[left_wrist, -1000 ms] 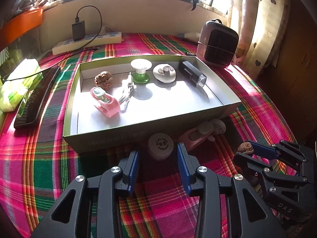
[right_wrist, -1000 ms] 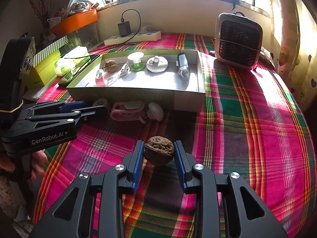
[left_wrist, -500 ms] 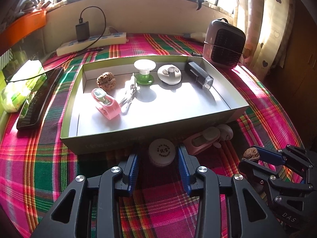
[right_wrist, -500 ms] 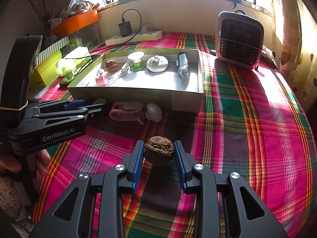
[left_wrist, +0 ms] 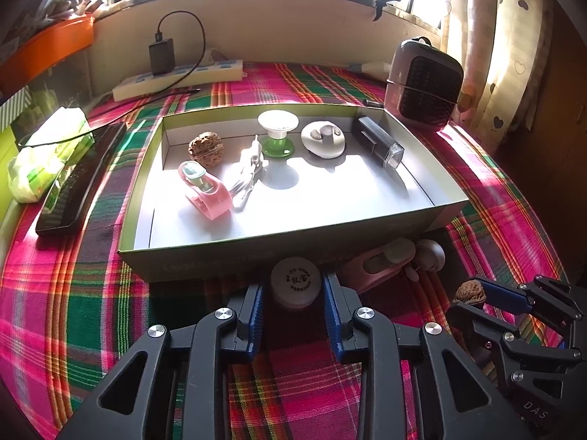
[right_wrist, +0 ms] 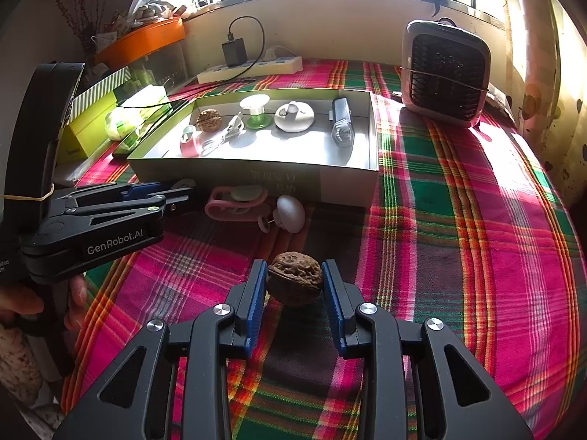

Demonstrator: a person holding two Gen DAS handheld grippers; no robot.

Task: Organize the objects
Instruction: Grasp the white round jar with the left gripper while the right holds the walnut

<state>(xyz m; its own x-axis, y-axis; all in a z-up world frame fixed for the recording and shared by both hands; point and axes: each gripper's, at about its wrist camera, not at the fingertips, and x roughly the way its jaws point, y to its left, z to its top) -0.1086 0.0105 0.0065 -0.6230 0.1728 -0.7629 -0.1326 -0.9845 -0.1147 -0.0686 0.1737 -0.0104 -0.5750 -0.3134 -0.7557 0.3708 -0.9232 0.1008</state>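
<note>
A shallow green box on the plaid cloth holds a walnut, a pink tape dispenser, a white clip, a green-based spool, a white round case and a black lighter-like block. My left gripper is open with its fingers on either side of a white round tin in front of the box. My right gripper is shut on a second walnut, held just above the cloth; it also shows in the left wrist view.
A pink clip-shaped item and a white egg-shaped object lie in front of the box. A small heater stands at the back right. A power strip, a black remote and a tissue pack lie left.
My left gripper has moved forward so the white tin now sits between its fingers. My right gripper still holds the walnut in about the same place.
</note>
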